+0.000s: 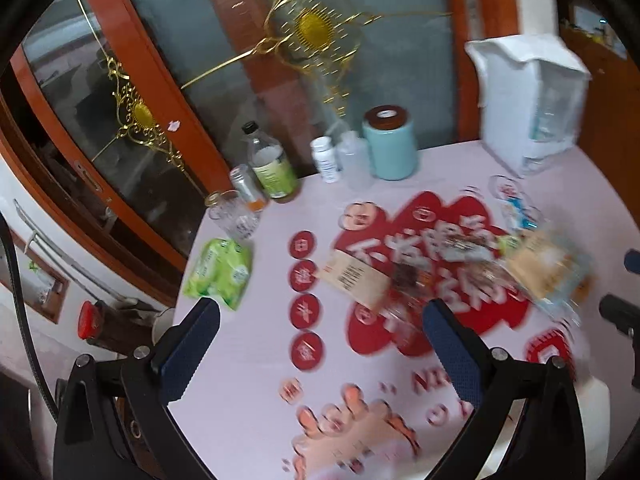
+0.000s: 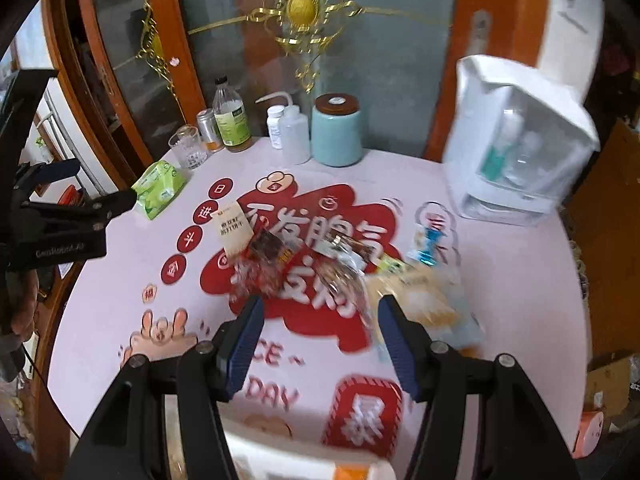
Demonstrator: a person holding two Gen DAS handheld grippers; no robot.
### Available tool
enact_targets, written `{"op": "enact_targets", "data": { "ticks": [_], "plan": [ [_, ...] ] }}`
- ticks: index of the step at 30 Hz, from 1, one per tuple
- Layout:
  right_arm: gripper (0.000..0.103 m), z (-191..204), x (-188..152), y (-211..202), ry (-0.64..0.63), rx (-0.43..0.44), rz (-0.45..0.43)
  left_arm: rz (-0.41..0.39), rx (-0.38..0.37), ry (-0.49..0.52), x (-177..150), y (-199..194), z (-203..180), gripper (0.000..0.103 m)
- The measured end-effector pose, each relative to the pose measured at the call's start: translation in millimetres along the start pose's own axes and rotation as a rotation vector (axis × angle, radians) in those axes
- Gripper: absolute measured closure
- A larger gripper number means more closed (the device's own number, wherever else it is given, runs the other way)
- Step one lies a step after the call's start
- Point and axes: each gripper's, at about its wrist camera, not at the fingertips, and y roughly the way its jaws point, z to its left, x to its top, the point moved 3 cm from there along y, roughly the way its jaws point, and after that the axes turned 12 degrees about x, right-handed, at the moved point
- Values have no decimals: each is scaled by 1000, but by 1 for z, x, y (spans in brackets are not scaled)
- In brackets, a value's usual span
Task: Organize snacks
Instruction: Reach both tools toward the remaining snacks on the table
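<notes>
A pile of snack packets lies on the round white table with red print. It holds a beige packet [image 1: 352,280] [image 2: 234,230], a dark packet [image 1: 404,276] [image 2: 268,248] and a clear bag of pale biscuits [image 1: 548,272] [image 2: 424,300]. A blue-and-white packet [image 1: 516,208] [image 2: 430,240] lies just behind them. My left gripper [image 1: 324,344] hovers open above the table, in front and to the left of the pile. My right gripper [image 2: 320,340] is open too, with nothing between its pads, just in front of the pile. Both views are motion-blurred.
A green tissue pack [image 1: 220,272] [image 2: 158,190] lies near the left table edge. Along the back stand a glass [image 2: 188,148], bottles [image 2: 230,120], a teal canister [image 2: 336,130] and a white appliance [image 2: 520,140]. A white object [image 2: 300,456] fills the right wrist view's bottom edge.
</notes>
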Motion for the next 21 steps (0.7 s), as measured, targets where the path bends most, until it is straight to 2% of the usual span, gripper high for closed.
{"op": "enact_targets", "data": {
  "ticks": [3, 7, 13, 16, 18, 20, 21],
  "plan": [
    [43, 1, 23, 43, 5, 27, 41, 60, 17, -19, 22, 44, 8, 2],
    [43, 6, 38, 113, -6, 42, 128, 156, -14, -11, 31, 101, 4, 2],
    [43, 10, 34, 195, 55, 105, 280, 287, -27, 23, 11, 183, -12, 2],
    [43, 13, 19, 230, 75, 120, 367, 319, -31, 53, -4, 206, -20, 2],
    [44, 13, 10, 244, 80, 123, 406, 333, -46, 66, -12, 219, -23, 2],
    [44, 13, 8, 250, 102, 166, 408, 340, -56, 76, -17, 227, -26, 2],
    [49, 13, 9, 252, 113, 179, 414, 344, -62, 81, -19, 231, -27, 2]
  ]
}}
